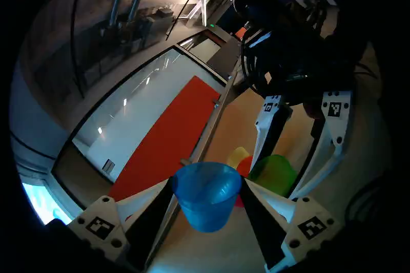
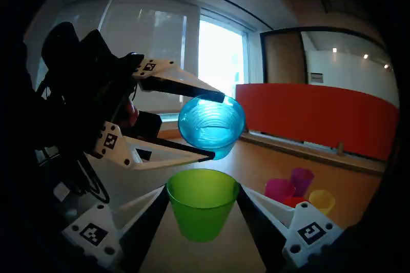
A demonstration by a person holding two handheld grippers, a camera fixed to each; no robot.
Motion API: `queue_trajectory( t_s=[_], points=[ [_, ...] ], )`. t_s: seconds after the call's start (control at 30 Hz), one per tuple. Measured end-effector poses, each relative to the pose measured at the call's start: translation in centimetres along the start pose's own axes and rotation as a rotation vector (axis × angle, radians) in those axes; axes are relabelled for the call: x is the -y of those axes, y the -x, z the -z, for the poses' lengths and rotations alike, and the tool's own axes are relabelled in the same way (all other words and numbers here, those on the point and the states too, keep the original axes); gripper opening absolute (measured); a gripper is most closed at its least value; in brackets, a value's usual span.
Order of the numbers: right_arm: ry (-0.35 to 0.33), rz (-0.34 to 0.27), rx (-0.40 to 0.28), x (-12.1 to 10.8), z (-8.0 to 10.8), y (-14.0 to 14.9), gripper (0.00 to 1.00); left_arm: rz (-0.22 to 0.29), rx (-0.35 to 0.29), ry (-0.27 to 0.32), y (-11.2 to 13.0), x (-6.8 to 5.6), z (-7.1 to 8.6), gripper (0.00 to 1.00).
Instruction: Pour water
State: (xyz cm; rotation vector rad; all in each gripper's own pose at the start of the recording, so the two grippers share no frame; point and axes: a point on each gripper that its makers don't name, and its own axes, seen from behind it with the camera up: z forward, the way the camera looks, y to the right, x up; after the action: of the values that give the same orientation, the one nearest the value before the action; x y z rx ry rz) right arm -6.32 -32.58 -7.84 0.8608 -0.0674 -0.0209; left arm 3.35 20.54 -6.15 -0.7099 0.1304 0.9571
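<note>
The left gripper [image 1: 207, 187] has its fingers [image 1: 154, 211] closed on opposite sides of the blue cup [image 1: 207, 196], just below the rim. The right gripper [image 2: 203, 191] holds the green cup [image 2: 202, 201] the same way.

Both cups look like thin, smooth, tapered plastic. They are probably light, easy to squeeze out of shape, and liable to slide down through the fingers, so the upper wall, where the taper helps wedge the cup, seems the safest place to hold.

In the right gripper view the blue cup is translucent, with stepped rings inside. It is tipped on its side above and just beyond the upright green cup. I cannot tell whether it holds water.

Far right on the counter [image 2: 266, 165] stand magenta [image 2: 279, 189], purple [image 2: 302, 178] and yellow [image 2: 322, 200] cups.
</note>
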Motion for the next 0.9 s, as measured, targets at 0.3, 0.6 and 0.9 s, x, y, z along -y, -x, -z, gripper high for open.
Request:
queue_trajectory(
  t_s=[0.3, 0.6, 0.9],
  points=[
    [0.004, -0.002, -0.002, -0.22, -0.04, 0.15, 0.94, -0.06, 0.004, 0.006, -0.26, -0.59, -0.14, 0.88],
    [0.005, -0.001, -0.004, -0.28, 0.03, 0.27, 0.94, -0.111, 0.008, 0.006, -0.39, -0.84, -0.1, 0.88],
    [0.006, 0.002, -0.004, -0.3, 0.07, 0.32, 0.94, -0.145, 0.005, 0.003, -0.61, -0.93, -0.17, 0.89]
  ],
)
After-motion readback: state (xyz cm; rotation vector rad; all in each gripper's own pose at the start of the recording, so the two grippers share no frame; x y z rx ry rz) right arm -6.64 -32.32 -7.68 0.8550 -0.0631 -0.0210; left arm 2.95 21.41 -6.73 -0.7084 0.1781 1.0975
